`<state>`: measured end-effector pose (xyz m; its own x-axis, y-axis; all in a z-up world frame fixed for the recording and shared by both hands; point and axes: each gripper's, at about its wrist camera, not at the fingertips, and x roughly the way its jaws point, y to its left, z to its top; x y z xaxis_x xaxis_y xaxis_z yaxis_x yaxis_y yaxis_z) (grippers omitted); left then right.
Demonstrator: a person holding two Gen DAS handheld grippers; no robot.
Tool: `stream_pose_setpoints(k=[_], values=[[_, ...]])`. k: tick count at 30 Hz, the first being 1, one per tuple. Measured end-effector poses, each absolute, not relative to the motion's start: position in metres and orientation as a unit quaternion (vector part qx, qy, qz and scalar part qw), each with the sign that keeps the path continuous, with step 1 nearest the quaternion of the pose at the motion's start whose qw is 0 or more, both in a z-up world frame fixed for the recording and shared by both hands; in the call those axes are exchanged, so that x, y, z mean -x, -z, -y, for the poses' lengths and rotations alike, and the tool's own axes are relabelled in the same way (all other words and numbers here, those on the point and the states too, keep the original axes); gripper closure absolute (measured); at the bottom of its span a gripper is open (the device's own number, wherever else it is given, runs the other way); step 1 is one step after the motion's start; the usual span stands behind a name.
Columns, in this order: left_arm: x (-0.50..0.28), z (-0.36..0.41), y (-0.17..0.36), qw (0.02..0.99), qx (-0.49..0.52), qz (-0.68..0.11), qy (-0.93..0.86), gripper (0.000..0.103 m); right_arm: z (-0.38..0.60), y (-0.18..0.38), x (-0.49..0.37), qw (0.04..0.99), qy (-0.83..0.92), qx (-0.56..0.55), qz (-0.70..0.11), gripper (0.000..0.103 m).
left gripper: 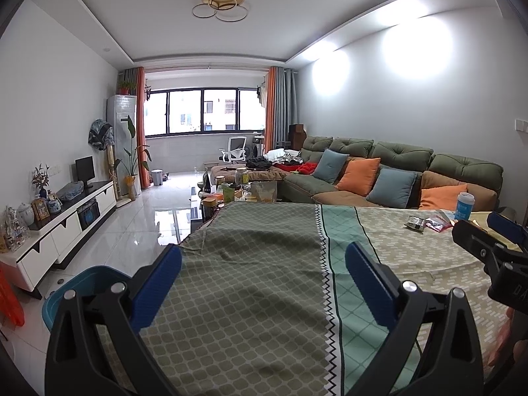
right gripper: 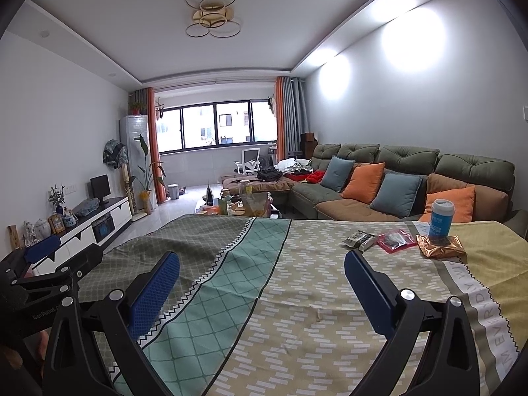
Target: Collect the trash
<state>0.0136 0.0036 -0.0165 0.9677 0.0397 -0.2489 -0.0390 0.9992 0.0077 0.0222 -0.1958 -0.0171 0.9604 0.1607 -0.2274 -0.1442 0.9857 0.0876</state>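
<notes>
Hovering agape — left gripper (left gripper: 264, 274), right gripper (right gripper: 262, 280) — above the tablecloth (right gripper: 297, 297).

On the patterned tablecloth (right gripper: 297, 297) lie three flat wrappers: one dark wrapper (right gripper: 359, 240), one red wrapper (right gripper: 396, 239) and one gold wrapper (right gripper: 442, 247). One blue cup (right gripper: 441, 219) stands on the gold one. One blue bin (left gripper: 82, 285) sits on the floor by the table's left edge. Two grippers are in view, the left gripper (left gripper: 264, 282) and the right gripper (right gripper: 262, 292), each with two blue fingers set wide apart. On the one green sofa (right gripper: 412, 165) sit four cushions (two blue, two orange). There is one white office chair (right gripper: 250, 160), one dark monitor (right gripper: 100, 186) and one ceiling lamp (right gripper: 211, 10).
</notes>
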Motion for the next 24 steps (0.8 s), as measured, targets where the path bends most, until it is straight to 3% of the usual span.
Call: stream_pose_setpoints(k=[24], values=[[-0.0112,-0.0046,0.0163,0.993,-0.005,-0.118,-0.021,0.003,0.1955,0.0163,-0.0224,0.99,-0.077,-0.034,-0.116,0.004]])
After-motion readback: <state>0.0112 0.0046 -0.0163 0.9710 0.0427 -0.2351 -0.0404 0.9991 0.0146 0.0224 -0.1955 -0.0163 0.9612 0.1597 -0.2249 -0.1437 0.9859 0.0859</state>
